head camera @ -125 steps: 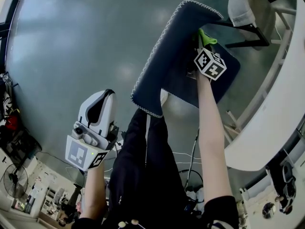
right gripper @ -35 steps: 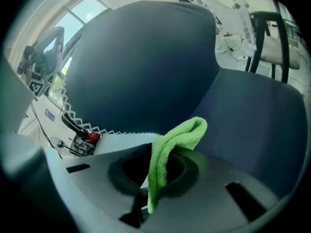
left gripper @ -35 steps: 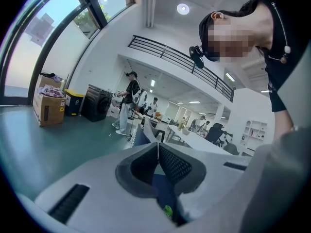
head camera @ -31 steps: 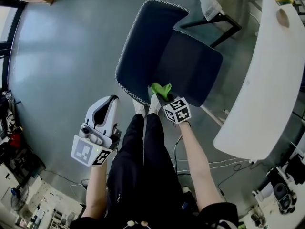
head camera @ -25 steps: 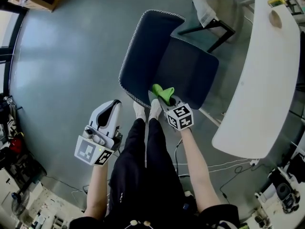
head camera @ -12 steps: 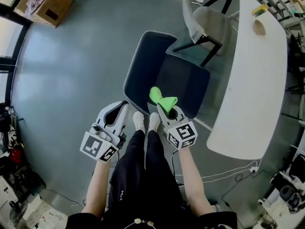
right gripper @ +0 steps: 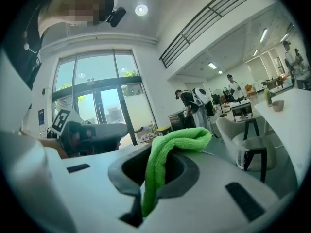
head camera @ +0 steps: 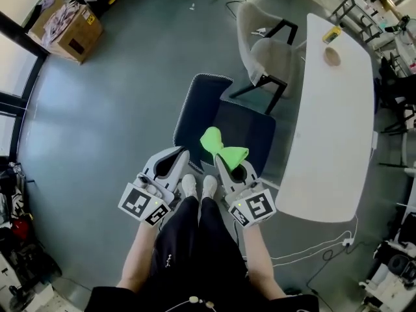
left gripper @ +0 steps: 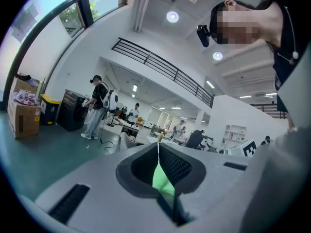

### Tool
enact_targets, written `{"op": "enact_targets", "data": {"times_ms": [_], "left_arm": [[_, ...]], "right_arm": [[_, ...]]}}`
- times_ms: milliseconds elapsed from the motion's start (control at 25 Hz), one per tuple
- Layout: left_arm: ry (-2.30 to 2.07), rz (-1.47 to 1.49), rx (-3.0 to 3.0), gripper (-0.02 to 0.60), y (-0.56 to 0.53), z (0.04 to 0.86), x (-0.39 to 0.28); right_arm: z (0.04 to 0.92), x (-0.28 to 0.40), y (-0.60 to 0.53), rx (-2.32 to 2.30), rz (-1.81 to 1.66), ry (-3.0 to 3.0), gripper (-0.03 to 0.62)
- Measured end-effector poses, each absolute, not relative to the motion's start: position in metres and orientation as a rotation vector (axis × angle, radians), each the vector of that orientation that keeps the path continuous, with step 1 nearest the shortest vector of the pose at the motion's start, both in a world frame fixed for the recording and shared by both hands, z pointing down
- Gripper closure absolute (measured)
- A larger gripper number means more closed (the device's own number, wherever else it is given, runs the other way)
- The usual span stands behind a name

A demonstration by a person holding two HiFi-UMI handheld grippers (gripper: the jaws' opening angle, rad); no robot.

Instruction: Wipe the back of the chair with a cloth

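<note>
Head view, items as we find them:

- Right gripper [head camera: 220, 160]: white moulded plastic with a marker cube at its rear. Its jaws are closed on the cloth [head camera: 221, 149], a bright green, fluffy towelling piece. The cloth bunches into a rounded fold just ahead of the tips.
- Left gripper [head camera: 181, 153]: same make, level with the right one and just beside it on its left. Its jaws are closed together with nothing gripped.
- Chair [head camera: 203, 103]: dark blue fabric with pale stitching along the edge of its rounded back. It stands on the floor below and ahead of both grippers, the back ahead of the left one and the seat under the cloth.
- Table [head camera: 331, 122]: long, white and smooth-topped, to the right of the right gripper.
- Grey chair [head camera: 259, 41]: curved shell on black legs, beyond the blue one.

Right gripper view: we see the cloth [right gripper: 182, 139] pinched in the dark, ribbed jaw pads of the right gripper [right gripper: 151, 152]. One end flops forward and the other trails back through the oval opening.

Left gripper view: the left gripper [left gripper: 158, 147] shows its tips meeting in a thin seam, with a green sliver behind them.
</note>
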State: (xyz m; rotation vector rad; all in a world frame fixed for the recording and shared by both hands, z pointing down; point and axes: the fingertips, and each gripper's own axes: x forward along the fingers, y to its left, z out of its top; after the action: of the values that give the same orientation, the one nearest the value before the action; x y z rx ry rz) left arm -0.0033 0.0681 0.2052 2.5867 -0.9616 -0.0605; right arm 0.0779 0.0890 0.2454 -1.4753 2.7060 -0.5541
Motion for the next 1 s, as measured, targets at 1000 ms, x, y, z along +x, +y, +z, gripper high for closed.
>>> {"op": "enact_targets", "data": {"times_ms": [1000], "left_arm": [[-0.967, -0.090, 2.825, 0.577, 0.057, 0.050, 0.018]], "right_arm": [[0.038, 0.105, 0.104, -1.617, -0.143, 2.387, 0.576]]}}
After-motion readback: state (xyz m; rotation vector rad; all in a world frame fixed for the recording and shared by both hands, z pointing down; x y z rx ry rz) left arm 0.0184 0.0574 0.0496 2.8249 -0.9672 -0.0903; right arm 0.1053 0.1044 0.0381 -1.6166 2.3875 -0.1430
